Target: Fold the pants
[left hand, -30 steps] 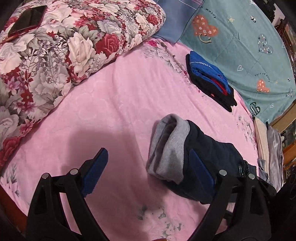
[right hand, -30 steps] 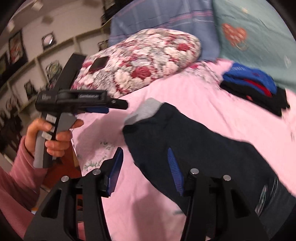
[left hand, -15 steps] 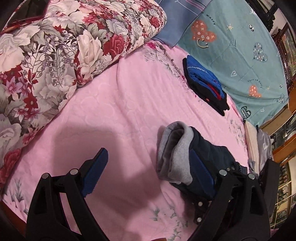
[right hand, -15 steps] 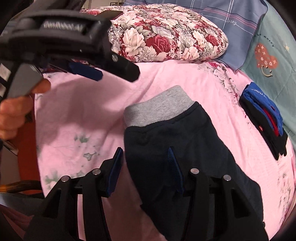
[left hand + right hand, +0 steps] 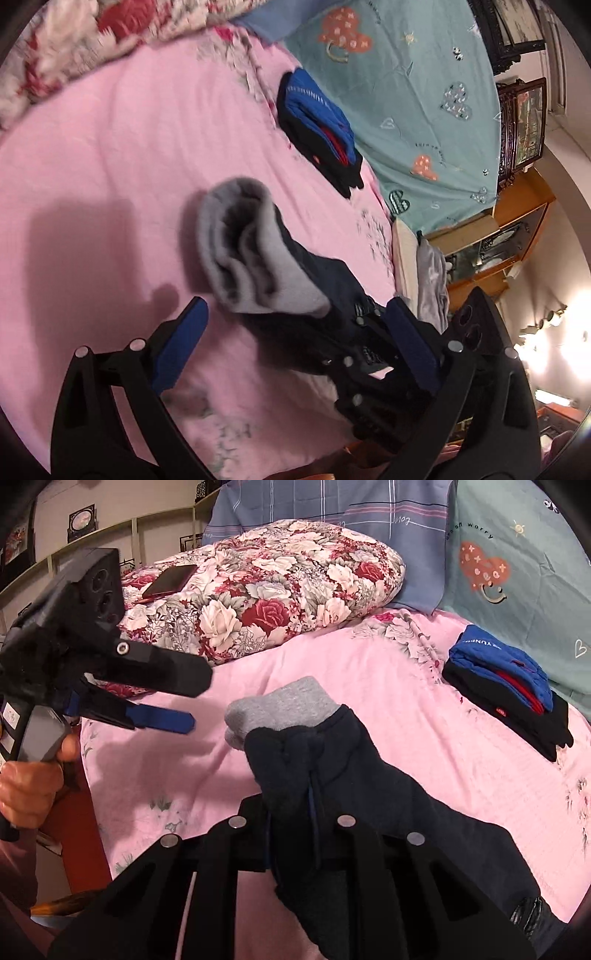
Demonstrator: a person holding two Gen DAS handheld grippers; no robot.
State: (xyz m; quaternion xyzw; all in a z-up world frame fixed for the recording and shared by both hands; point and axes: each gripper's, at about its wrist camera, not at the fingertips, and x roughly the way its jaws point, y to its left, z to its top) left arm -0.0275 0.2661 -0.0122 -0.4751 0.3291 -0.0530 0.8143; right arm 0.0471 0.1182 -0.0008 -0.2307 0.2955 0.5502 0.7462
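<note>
Two hand-held grippers were at work over one pair of dark navy fleece pants [image 5: 354,790] with a thick grey ribbed waistband [image 5: 284,705], which lay on the pink sheet [image 5: 369,679] near the bed's front edge. Right gripper [image 5: 291,834]: its jaws were closing, pinching a bunched fold of the navy cloth between them. Left gripper [image 5: 295,332]: its jaws were opening, wide apart, its blue pads [image 5: 181,347] touching nothing, the rolled waistband [image 5: 251,251] just ahead between them. One hand [image 5: 29,794] gripped the left tool's handle. One folded stack of clothes [image 5: 509,686], blue over red over black, sat well apart on the sheet. One plump floral quilt [image 5: 266,590], rose-printed, bore one flat dark phone [image 5: 170,581]. Behind lay one striped blue pillow [image 5: 332,506] and one teal cloth with cartoon hearts [image 5: 517,561]
</note>
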